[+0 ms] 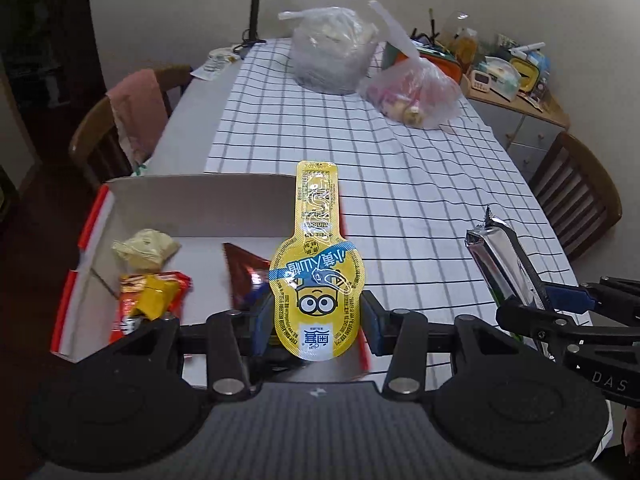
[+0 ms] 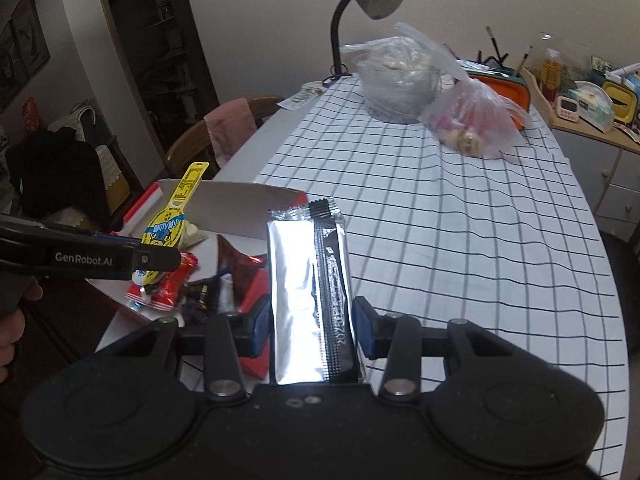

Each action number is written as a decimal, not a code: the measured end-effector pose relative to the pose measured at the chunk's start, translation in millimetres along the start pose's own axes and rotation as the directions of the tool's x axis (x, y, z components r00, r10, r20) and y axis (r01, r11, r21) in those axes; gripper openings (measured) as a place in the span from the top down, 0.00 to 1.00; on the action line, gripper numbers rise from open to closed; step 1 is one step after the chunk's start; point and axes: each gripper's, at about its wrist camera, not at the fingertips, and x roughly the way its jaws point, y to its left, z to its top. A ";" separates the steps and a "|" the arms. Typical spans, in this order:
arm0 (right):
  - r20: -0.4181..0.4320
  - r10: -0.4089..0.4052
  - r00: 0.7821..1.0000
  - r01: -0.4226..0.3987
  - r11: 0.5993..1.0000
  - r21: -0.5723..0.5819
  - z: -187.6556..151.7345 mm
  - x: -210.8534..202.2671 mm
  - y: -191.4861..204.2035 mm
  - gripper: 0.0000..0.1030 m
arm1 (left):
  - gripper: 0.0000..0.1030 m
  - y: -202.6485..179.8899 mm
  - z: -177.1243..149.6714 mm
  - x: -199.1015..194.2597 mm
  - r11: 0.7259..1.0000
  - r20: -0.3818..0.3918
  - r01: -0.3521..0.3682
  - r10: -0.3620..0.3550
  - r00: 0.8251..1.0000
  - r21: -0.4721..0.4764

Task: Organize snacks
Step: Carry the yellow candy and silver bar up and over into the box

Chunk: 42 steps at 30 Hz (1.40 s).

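Observation:
My left gripper [image 1: 316,316] is shut on a yellow cartoon snack pouch [image 1: 316,276], which stands upright between the blue pads, over the near right corner of a red-and-white cardboard box [image 1: 200,204]. The box holds a pale crumpled packet [image 1: 146,248], a red-and-yellow packet [image 1: 150,300] and a dark red bag [image 1: 244,276]. My right gripper [image 2: 312,324] is shut on a silver foil snack bar [image 2: 308,300] held upright above the checked tablecloth, just right of the box [image 2: 240,208]. From the right wrist view the left gripper [image 2: 160,256] and its yellow pouch [image 2: 176,216] show at the left.
A grid-patterned cloth [image 1: 400,168] covers the oval table. Two clear plastic bags [image 1: 332,48] [image 1: 416,92] and a lamp [image 2: 360,4] stand at the far end. Wooden chairs [image 1: 120,128] [image 1: 576,196] flank the table. A cluttered side cabinet [image 1: 512,76] is at the right.

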 end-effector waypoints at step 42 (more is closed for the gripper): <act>-0.199 -0.138 0.970 0.124 0.989 -0.084 45.7 195.4 95.7 0.60 | 0.57 161.5 6.8 99.7 0.995 -0.200 -0.094 0.100 0.975 0.041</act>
